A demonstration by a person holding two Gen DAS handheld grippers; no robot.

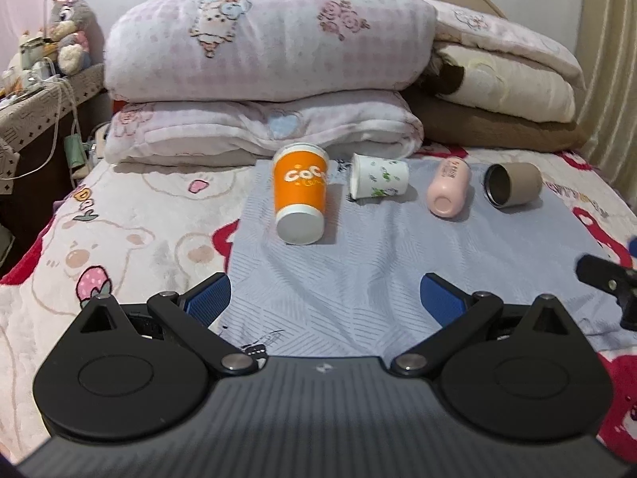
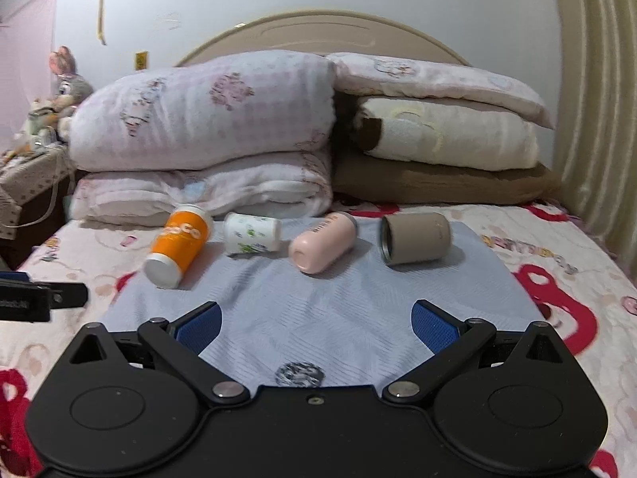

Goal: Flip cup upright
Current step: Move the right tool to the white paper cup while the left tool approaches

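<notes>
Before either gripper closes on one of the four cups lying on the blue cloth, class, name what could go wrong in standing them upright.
1. The cups lie on a soft, wrinkled blue cloth over bedding, so an uprighted cup may tip again.
2. The orange cup and white floral cup lie close together; the open left gripper could knock one while taking the other.
3. The pink cup and grey cup are round and may roll if the right gripper nudges them.

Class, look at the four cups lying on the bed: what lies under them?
A pale blue cloth lies under the orange cup, white floral cup, pink cup and tan cup, spread over the cartoon-print bedsheet. The mattress below is covered.
</notes>
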